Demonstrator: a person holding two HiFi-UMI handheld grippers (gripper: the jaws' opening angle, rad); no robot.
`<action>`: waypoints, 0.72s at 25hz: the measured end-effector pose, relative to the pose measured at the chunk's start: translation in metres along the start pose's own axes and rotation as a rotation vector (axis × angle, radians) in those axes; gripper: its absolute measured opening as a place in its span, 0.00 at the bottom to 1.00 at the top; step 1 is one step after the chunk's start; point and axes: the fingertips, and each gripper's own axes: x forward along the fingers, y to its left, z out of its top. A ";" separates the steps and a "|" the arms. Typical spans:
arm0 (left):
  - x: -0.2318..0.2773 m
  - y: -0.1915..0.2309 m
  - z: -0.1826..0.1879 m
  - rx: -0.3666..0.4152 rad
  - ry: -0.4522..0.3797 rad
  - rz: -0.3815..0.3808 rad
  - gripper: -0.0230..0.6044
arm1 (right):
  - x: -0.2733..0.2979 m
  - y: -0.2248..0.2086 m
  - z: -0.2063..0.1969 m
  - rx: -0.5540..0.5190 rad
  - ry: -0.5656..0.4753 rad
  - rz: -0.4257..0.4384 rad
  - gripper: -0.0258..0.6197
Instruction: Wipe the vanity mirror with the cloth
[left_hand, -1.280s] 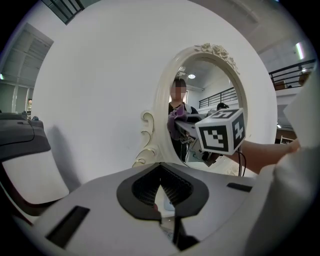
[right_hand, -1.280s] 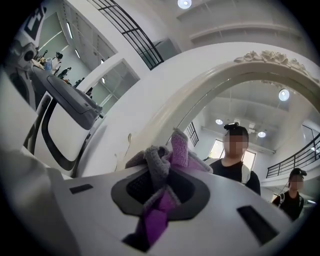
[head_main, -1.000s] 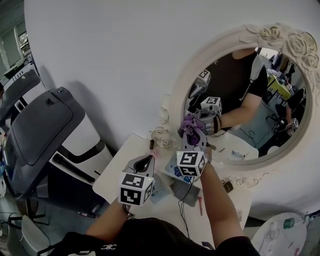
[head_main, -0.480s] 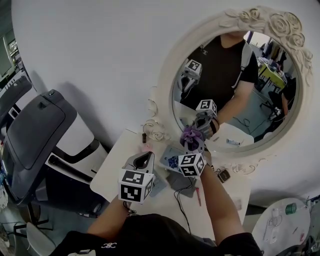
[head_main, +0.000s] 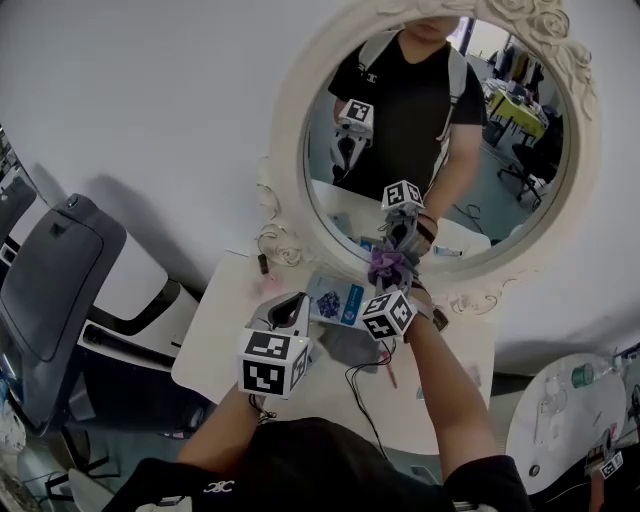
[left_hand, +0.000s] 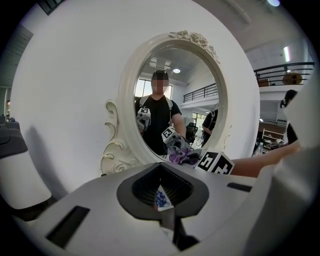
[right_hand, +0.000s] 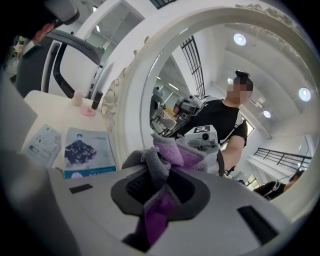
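Note:
An oval vanity mirror (head_main: 480, 190) in an ornate white frame stands at the back of the white table (head_main: 225, 335). My right gripper (head_main: 390, 275) is shut on a purple and grey cloth (head_main: 387, 264). The cloth is pressed against the glass near its lower rim and meets its own reflection there. In the right gripper view the cloth (right_hand: 167, 160) bunches out of the jaws in front of the mirror (right_hand: 215, 85). My left gripper (head_main: 290, 308) hangs low over the table, left of the right one, shut with nothing in it. The left gripper view shows the mirror (left_hand: 192, 95) and the cloth (left_hand: 182, 157) ahead.
A printed booklet (head_main: 337, 300) and a black cable (head_main: 365, 385) lie on the table under my arms. A small dark bottle (head_main: 262, 264) stands by the frame's foot. A grey and white machine (head_main: 50, 280) is at the left, a round white table (head_main: 560, 420) at the lower right.
The right gripper has slid the cloth rightward along the lower part of the glass. The head view has swung so that the mirror sits more centred. The left gripper has barely moved.

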 end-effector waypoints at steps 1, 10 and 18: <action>0.002 -0.004 0.001 0.003 0.000 -0.011 0.05 | -0.002 -0.005 -0.007 -0.018 0.024 -0.012 0.12; 0.002 -0.016 0.004 0.034 -0.008 -0.063 0.05 | -0.028 -0.064 -0.056 -0.068 0.151 -0.117 0.13; -0.009 -0.006 0.001 0.018 -0.022 -0.072 0.05 | -0.075 -0.152 -0.073 -0.078 0.252 -0.300 0.15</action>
